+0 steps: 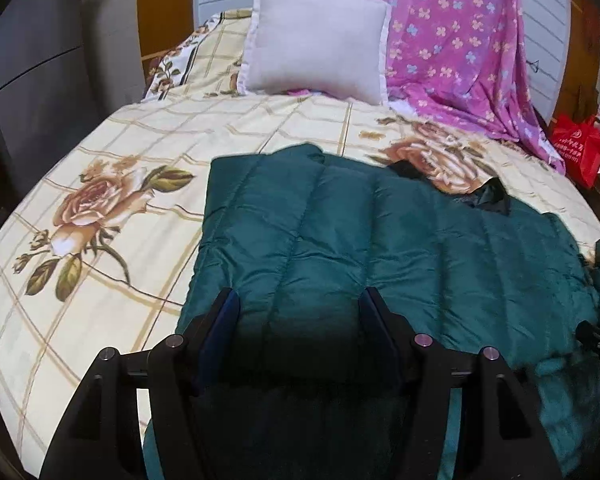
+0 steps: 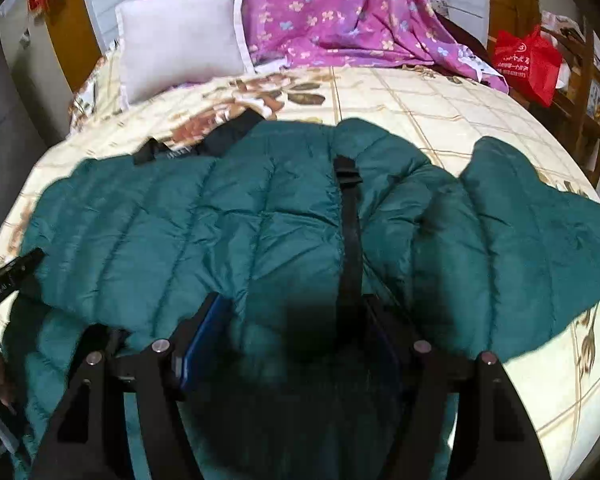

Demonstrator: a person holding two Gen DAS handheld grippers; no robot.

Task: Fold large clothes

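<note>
A dark green quilted jacket (image 1: 380,240) lies spread across the bed, collar toward the pillow. Its near hem fills the gap between the fingers of my left gripper (image 1: 299,308), whose pads press on the puffy fabric. In the right wrist view the jacket (image 2: 220,220) shows a black zipper strip (image 2: 350,240) down its front and a sleeve (image 2: 540,232) lying out to the right. My right gripper (image 2: 292,320) stands open over the near hem beside the zipper, with fabric lying loosely between its fingers.
The bed carries a cream checked sheet (image 1: 100,220) with rose prints. A grey pillow (image 1: 316,40) and a pink flowered cloth (image 1: 460,40) lie at the head. A red bag (image 1: 580,148) stands on wooden furniture at the right. Grey cabinets line the left.
</note>
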